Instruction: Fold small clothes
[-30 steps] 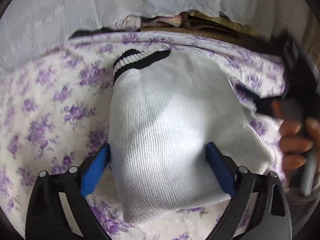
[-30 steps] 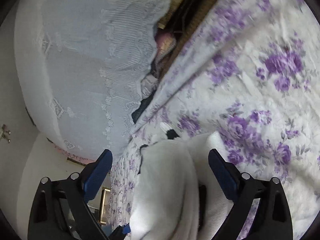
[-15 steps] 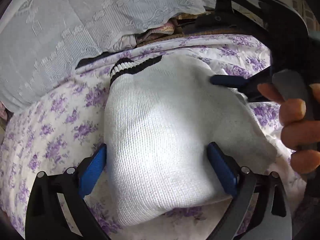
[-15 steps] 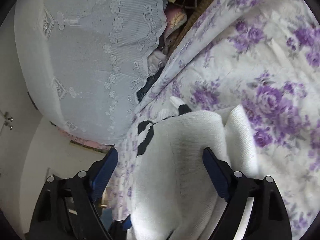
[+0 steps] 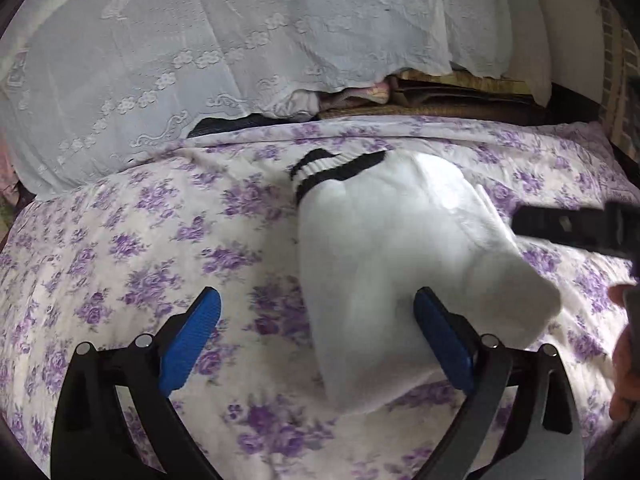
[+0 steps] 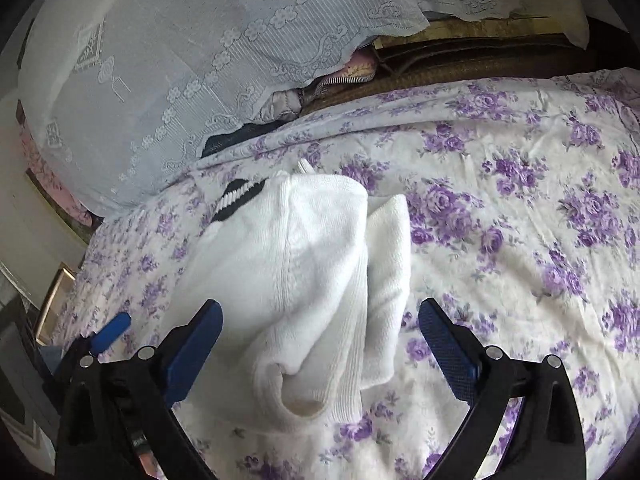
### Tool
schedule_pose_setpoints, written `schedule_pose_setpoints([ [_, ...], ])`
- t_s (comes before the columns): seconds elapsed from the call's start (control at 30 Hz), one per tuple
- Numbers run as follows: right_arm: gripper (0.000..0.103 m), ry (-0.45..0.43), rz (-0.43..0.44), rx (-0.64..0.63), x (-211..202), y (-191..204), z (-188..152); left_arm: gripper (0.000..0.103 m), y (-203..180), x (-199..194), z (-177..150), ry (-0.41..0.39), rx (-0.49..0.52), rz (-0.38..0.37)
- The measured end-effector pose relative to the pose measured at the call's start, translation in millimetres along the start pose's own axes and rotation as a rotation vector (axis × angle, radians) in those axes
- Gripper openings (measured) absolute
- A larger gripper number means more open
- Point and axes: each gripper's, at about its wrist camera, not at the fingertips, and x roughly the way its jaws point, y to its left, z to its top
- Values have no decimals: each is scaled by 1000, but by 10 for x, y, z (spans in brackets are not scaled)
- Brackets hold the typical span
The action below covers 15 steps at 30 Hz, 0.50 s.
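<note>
A folded white sock with black cuff stripes lies on the purple-flowered sheet. My left gripper is open and empty; its right finger overlaps the sock's near edge, its left finger is over bare sheet. In the right wrist view the same sock lies doubled over, its open end toward me. My right gripper is open and empty, just above the sock's near end. The right gripper's black frame and the hand holding it show at the left wrist view's right edge.
A white lace cover drapes over a pile at the back of the bed. Folded fabrics and a brown woven mat lie under its edge. A picture frame stands at the far left beyond the bed.
Both grippers have pulled back from the sock. The left gripper has shifted left, so the sock now sits right of its centre. The right gripper has swung to face the sock squarely.
</note>
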Motion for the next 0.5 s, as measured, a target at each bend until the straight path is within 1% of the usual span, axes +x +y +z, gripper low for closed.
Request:
schedule_pose_setpoints([
  [0.07,99,24,-26,-11,39,-1,-97,97,63,57,-26,12,-26,-20],
  [0.17,100,82,-125,-31,221,-64,-228,99,84,102,-62,7,-20,-29],
  [0.23,100,92,-123,-27,304,-105,-291,99,63,115,-79,10,-3,-30],
  [0.3,100,83,-124,-33,293,-109,-298,99,51,119,-87,6,4,-25],
  [0.37,99,69,-144,-49,258,-66,-300,99,52,115,-85,4,8,-25],
  [0.47,99,16,-167,-78,141,46,-297,99,73,92,-66,2,-1,-32],
  [0.5,99,-10,-161,-93,87,96,-279,99,94,75,-55,-2,-7,-37],
])
